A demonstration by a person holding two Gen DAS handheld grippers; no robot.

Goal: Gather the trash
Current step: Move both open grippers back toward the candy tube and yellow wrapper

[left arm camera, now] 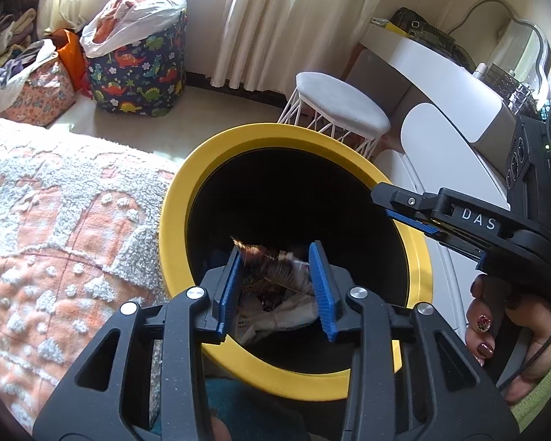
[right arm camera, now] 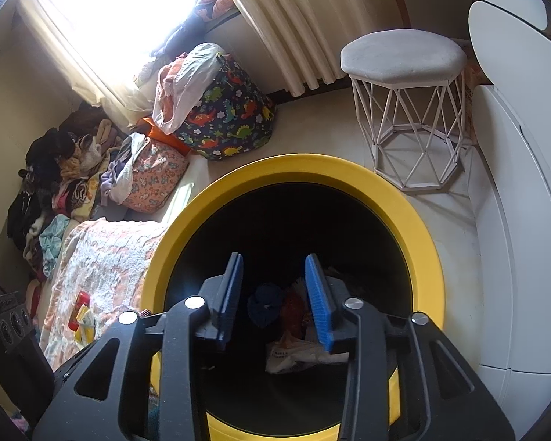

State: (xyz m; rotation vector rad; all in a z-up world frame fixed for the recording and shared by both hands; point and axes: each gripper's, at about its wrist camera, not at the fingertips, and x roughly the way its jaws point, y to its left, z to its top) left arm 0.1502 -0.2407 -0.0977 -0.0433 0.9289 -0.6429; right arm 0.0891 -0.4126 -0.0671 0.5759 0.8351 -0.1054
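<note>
the left gripper (left arm camera: pixel 277 286) sits low in the frame over the round yellow-rimmed bin with a black inside (left arm camera: pixel 172 198). its blue pads stand apart, and a crinkled brown and white wrapper (left arm camera: pixel 272 261), blurred, is between them; it looks to touch the left pad only, so i judge it released and dropping. the risk: the wrapper could cling to that pad and ride back out when the hand lifts, or flutter onto the orange and white fleecy blanket (left arm camera: pixel 55 220) at left if the gripper drifts past the rim.

the right gripper (right arm camera: pixel 273 301), bottom centre of its view, hangs over the same bin with jaws parted and nothing between them.

at the bin's bottom lie white crumpled paper (right arm camera: pixel 305 356), a dark blue wad (right arm camera: pixel 264 305) and something reddish (right arm camera: pixel 292 312). more trash, a red and yellow packet (right arm camera: pixel 81 316), waits on the blanket at lower left.
</note>
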